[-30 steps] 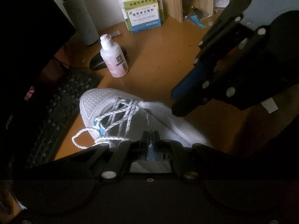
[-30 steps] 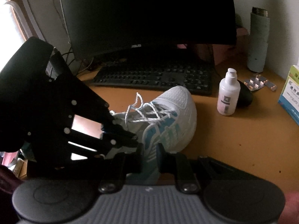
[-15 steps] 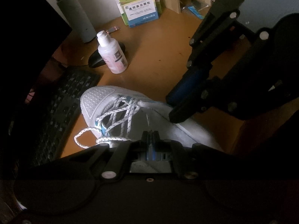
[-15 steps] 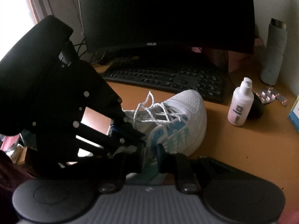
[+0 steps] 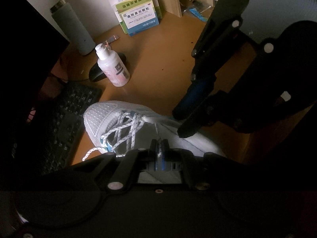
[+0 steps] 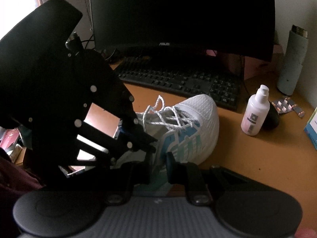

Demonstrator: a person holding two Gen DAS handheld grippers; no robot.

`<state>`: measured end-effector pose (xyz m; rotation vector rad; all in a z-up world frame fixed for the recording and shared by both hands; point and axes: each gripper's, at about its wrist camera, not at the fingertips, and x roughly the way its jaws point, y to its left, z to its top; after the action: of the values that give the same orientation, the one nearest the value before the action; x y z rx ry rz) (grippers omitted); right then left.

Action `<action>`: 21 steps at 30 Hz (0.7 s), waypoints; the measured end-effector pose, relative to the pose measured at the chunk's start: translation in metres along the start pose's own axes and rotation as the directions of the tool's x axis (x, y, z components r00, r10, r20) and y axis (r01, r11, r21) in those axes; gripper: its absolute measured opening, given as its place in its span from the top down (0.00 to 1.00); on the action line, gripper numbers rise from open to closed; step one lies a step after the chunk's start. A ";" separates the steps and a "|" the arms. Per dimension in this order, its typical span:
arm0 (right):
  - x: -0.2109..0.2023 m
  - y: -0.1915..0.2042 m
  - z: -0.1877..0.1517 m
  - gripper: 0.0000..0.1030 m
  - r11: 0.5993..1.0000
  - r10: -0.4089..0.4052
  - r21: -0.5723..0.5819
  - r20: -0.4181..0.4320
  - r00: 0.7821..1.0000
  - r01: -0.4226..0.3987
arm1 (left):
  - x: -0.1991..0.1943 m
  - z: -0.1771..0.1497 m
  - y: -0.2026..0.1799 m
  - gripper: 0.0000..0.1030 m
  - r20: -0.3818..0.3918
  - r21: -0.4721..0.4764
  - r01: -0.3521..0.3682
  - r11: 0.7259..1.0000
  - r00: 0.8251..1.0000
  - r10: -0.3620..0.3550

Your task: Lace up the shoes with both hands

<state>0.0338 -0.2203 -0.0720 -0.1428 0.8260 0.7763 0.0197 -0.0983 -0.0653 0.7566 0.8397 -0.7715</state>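
Observation:
A white mesh sneaker [image 5: 111,117] with blue side stripes lies on the orange desk, also in the right wrist view [image 6: 200,123]. Its white-and-blue speckled lace [image 5: 122,130] crosses the eyelets, and a loose loop [image 6: 156,107] sticks up on the keyboard side. My left gripper [image 5: 160,148] is shut over the shoe's tongue area; a thin lace strand runs toward it, but I cannot tell if it is pinched. My right gripper [image 6: 159,158] is slightly open beside the shoe's ankle side, holding nothing visible. Each gripper shows in the other's view, the right one [image 5: 198,107] and the left one [image 6: 138,138].
A black keyboard [image 6: 178,79] and monitor [image 6: 178,15] stand behind the shoe. A white pump bottle [image 6: 255,115], a black mouse [image 5: 99,73], blister packs [image 6: 287,107], a grey flask [image 6: 293,63] and medicine boxes [image 5: 138,15] lie to the right.
Both grippers have shifted slightly toward the shoe's toe side, so the shoe sits lower and closer in view. The jaws have not visibly changed.

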 end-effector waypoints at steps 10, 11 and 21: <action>0.000 0.001 0.001 0.84 1.000 0.000 -0.002 -0.006 1.000 0.000 | 0.000 0.007 0.002 0.99 0.022 0.001 -0.006 1.000 1.000 0.006; 0.000 0.001 0.001 0.84 1.000 -0.001 -0.001 -0.007 1.000 0.001 | 0.000 0.008 0.002 0.99 0.026 0.001 -0.006 1.000 1.000 0.006; -0.021 -0.029 -0.001 0.83 0.973 0.027 0.226 0.050 0.998 -0.037 | -0.001 0.012 0.005 0.99 0.062 -0.027 -0.014 1.000 0.998 0.015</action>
<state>0.0434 -0.2532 -0.0630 0.0920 0.8684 0.7073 0.0277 -0.1055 -0.0579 0.7116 0.7865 -0.7660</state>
